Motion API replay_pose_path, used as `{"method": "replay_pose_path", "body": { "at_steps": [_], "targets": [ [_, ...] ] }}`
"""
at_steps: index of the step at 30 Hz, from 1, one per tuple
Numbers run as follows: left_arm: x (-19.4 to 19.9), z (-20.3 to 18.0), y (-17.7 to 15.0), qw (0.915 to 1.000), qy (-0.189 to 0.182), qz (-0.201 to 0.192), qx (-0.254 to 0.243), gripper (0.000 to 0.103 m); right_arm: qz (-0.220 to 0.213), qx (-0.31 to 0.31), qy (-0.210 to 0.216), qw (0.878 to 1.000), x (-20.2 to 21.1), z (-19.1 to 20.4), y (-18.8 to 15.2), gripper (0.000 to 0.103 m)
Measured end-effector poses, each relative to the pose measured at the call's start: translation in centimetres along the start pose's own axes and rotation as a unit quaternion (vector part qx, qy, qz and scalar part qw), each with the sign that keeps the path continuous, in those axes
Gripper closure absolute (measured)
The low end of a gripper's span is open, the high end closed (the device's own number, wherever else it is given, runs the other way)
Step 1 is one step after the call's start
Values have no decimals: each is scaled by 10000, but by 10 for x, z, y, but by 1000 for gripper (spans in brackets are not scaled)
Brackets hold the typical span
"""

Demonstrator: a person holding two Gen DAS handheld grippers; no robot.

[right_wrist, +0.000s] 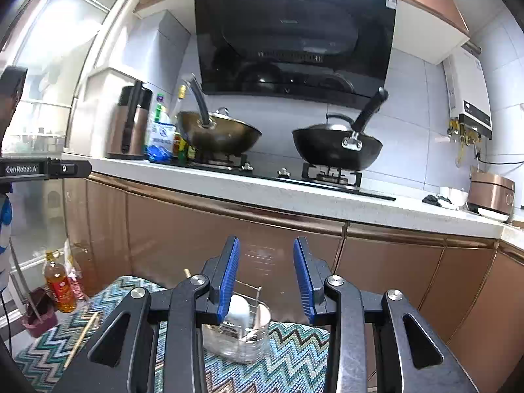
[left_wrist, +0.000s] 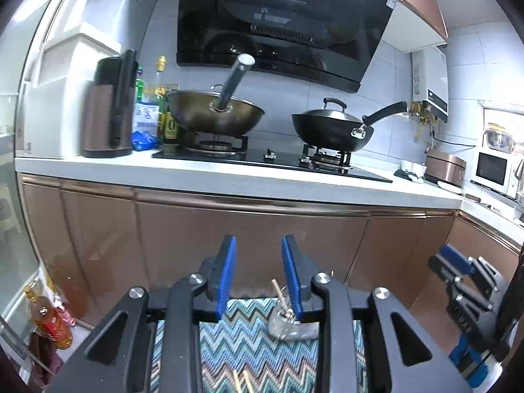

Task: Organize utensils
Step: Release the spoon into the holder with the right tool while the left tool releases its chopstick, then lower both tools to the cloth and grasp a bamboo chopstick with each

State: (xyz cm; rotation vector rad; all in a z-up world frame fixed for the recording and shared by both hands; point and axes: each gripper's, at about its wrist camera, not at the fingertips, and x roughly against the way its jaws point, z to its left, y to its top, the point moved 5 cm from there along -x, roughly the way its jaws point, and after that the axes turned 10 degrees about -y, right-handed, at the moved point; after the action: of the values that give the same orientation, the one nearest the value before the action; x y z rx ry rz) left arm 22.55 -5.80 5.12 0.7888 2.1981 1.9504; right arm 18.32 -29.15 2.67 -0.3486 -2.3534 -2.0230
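Kitchen cabinets in copper tone fill the background, with a zigzag-patterned mat (right_wrist: pixel 288 353) spread on a low surface before them. On the mat a clear glass holder (right_wrist: pixel 242 337) already contains a white utensil and some metal ones, so part of the sorting looks done; a wooden chopstick (right_wrist: pixel 82 337) lies loose toward the mat's left edge, and a small glass jar (left_wrist: pixel 288 322) holds one stick. Both the left gripper (left_wrist: pixel 258 278) and right gripper (right_wrist: pixel 267 278) stand partly open and empty, raised above and short of these items.
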Motion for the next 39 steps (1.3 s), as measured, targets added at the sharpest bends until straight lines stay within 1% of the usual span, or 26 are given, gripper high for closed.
{"method": "replay_pose_path", "body": {
  "at_steps": [3,9,12,15,18,22,25,28,29,32,35,36,39],
  "targets": [
    [23,6,-4,10000,67,36,23,75,-48,-41,84,9999,24,2,6,69],
    [62,19,-15,9997,203,93,136,75,-100,-158,185,9997,57,0,14,68],
    [77,26,-20,9994,248,115,222,75,-128,-163,213,9996,72,2,16,67],
    [84,32,-28,9990,241,216,314,75,-132,-159,264,9994,85,5,16,67],
    [86,36,-39,9982,244,377,387,75,-78,-167,350,9992,91,8,13,67],
    [79,42,-55,9964,203,650,504,75,84,-212,502,9985,91,12,3,67],
    [68,50,-71,9938,183,898,623,75,264,-230,587,9977,85,16,-8,67],
    [55,58,-89,9902,189,1162,750,75,536,-260,720,9956,73,21,-24,67],
    [50,61,-95,9888,189,1250,794,75,628,-257,758,9948,69,24,-30,67],
    [32,72,-121,9809,160,1696,942,75,898,-233,888,9917,56,36,-49,67],
    [10,82,-153,9679,77,2251,1119,75,1168,-207,1052,9874,42,50,-68,67],
    [1,85,-166,9619,72,2462,1184,75,1288,-183,1115,9852,36,57,-77,67],
    [-18,93,-195,9470,-10,2895,1393,75,1623,-178,1324,9777,20,74,-99,67]
  ]
}}
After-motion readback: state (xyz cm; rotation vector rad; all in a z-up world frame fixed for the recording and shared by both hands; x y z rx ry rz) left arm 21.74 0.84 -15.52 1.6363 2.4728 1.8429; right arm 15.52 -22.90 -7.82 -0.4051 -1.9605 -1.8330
